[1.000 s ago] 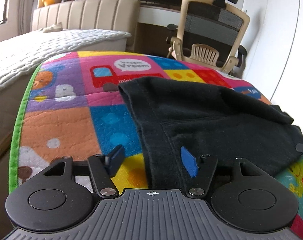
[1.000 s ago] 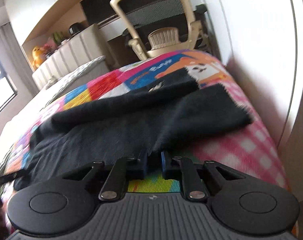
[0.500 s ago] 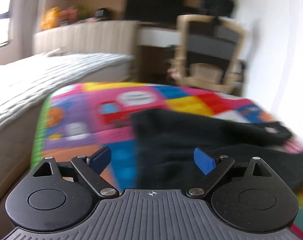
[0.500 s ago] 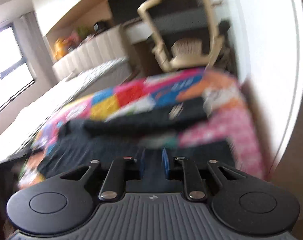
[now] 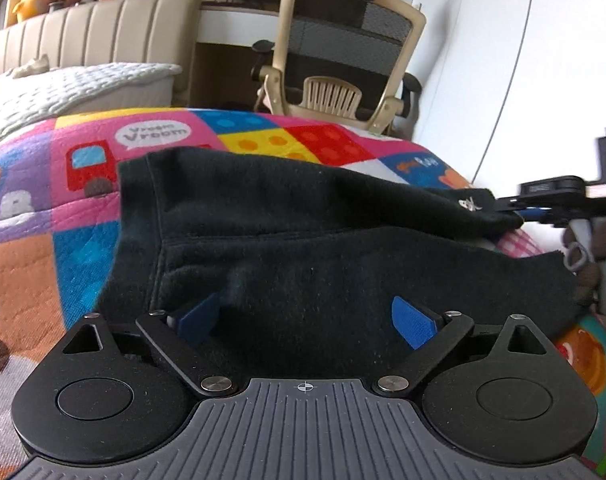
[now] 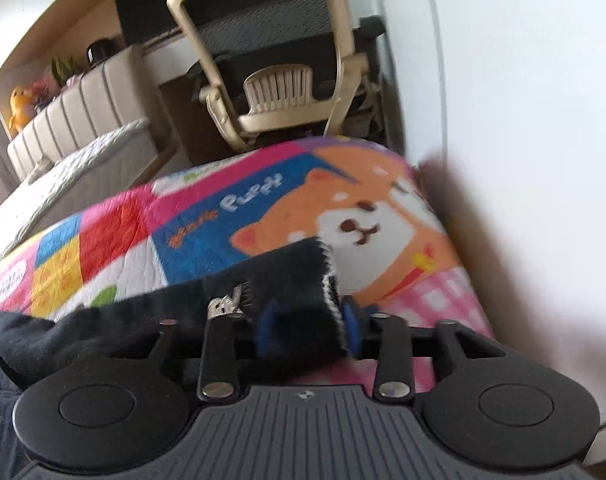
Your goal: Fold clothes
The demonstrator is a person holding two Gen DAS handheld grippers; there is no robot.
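Observation:
A black garment (image 5: 303, 240) lies spread across a colourful play mat (image 5: 83, 208). My left gripper (image 5: 307, 320) is open, its blue pads wide apart just above the garment's near edge, holding nothing. My right gripper (image 6: 309, 328) sits at the garment's far end (image 6: 287, 280), which has a small white logo (image 6: 225, 304). Its blue pads stand on either side of the cloth's frayed corner, part open. The right gripper also shows at the right edge of the left wrist view (image 5: 551, 204), at the garment's tip.
A beige office chair (image 5: 343, 72) stands beyond the mat's far edge. A bed with a white cover (image 5: 63, 88) lies to the left. A white wall (image 6: 523, 120) runs close along the mat's right side.
My left gripper opened wider and shifted right over the garment. My right gripper let go of the near edge, moved to the far logo end, and its pads spread apart.

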